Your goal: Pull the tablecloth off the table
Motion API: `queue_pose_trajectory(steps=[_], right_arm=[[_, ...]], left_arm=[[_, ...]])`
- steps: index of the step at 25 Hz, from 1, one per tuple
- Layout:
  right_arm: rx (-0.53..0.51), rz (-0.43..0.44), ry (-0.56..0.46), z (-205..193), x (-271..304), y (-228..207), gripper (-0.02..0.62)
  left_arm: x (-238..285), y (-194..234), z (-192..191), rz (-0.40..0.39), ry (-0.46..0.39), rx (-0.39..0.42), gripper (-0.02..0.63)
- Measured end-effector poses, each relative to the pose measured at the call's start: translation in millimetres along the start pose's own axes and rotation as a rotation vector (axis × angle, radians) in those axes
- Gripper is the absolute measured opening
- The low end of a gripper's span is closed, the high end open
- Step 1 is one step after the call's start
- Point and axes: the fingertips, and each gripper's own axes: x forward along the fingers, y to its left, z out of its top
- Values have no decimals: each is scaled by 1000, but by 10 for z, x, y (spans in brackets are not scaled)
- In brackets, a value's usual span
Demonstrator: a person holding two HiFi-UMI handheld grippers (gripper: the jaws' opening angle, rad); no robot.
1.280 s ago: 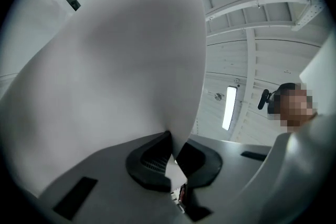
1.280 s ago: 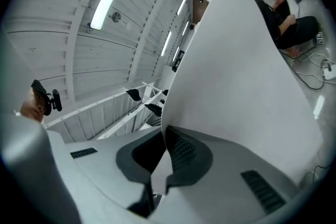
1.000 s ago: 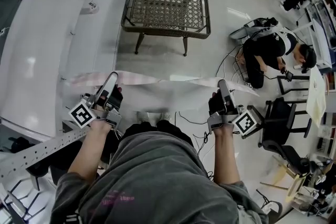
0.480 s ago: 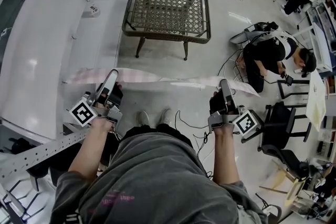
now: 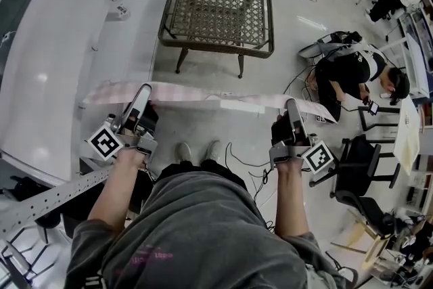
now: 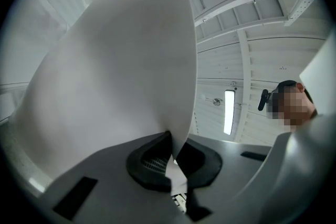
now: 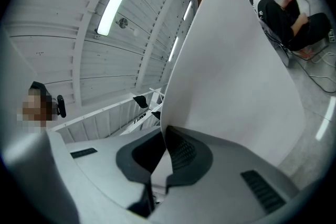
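1. Tablecloth (image 5: 216, 99) is off the wicker surface (image 5: 216, 3). On my feed it hangs as a narrow, nearly level band above the floor (image 5: 203, 78), clear of the surface's near rim and legs.
2. Its left end runs past the left hand-held gripper (image 5: 144, 95) and overlaps the edge of a white curved platform (image 5: 54, 44). Its right end pokes out beyond the right hand-held gripper (image 5: 292, 109), toward a seated person (image 5: 345, 71).
3. In the left gripper view I read the jaws pinched on the cloth's edge, with the sheet rising from them. The right gripper view shows the same grip.
4. Bare floor lies between the band and the surface. Cables (image 5: 247, 156) lie by the operator's shoes (image 5: 184, 151).
5. Both forearms reach forward, roughly parallel and well apart. Each hand-held gripper points away from the body, with its marker cube by the wrist.
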Motion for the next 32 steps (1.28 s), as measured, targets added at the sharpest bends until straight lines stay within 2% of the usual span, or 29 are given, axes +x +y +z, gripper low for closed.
queue_pose_trajectory(steps=[32], right_arm=[[19,-11,23,-34,58,-100,5]], left_arm=[[6,49,-1,24,-3,6,0]])
